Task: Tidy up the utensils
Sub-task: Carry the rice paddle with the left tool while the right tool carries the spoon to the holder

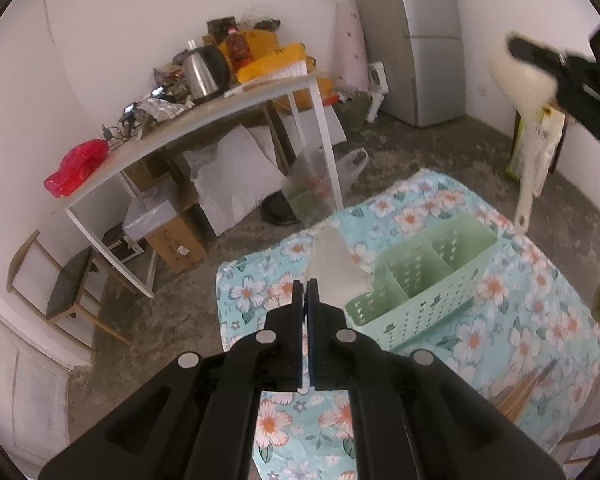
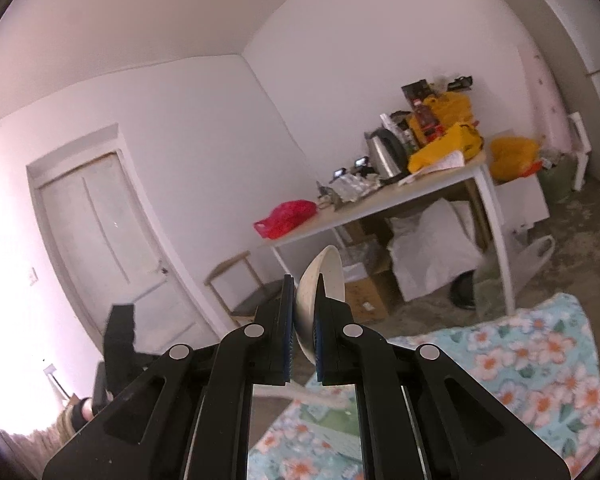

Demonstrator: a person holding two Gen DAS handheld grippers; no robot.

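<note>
1. A white rice paddle (image 2: 321, 280) sits clamped by its scoop end between the pads of the right gripper (image 2: 305, 312), held up in the air; its handle hangs down past the tool toward the floral tablecloth (image 2: 540, 368).
2. The left wrist view alone shows that paddle's full length (image 1: 534, 128), dangling above and beyond the far end of the pale green utensil caddy (image 1: 424, 284), apart from it. The caddy's compartments stand on the cloth, and wooden chopsticks (image 1: 524, 392) lie near the cloth's right edge.
3. The left gripper (image 1: 305, 292) has its jaws pressed together with nothing between them, just beside the caddy's near left corner; a blurred pale shape (image 1: 332, 268) ahead of its tips cannot be made out.
4. Only the right wrist view takes in a white door (image 2: 108, 232).
5. Beyond the cloth, both views show a white side table (image 1: 204, 132) crowded with a steel kettle (image 1: 200, 72), a red bag (image 1: 78, 168) and yellow bags (image 1: 272, 60); a grey refrigerator (image 1: 424, 40) stands in the corner.
</note>
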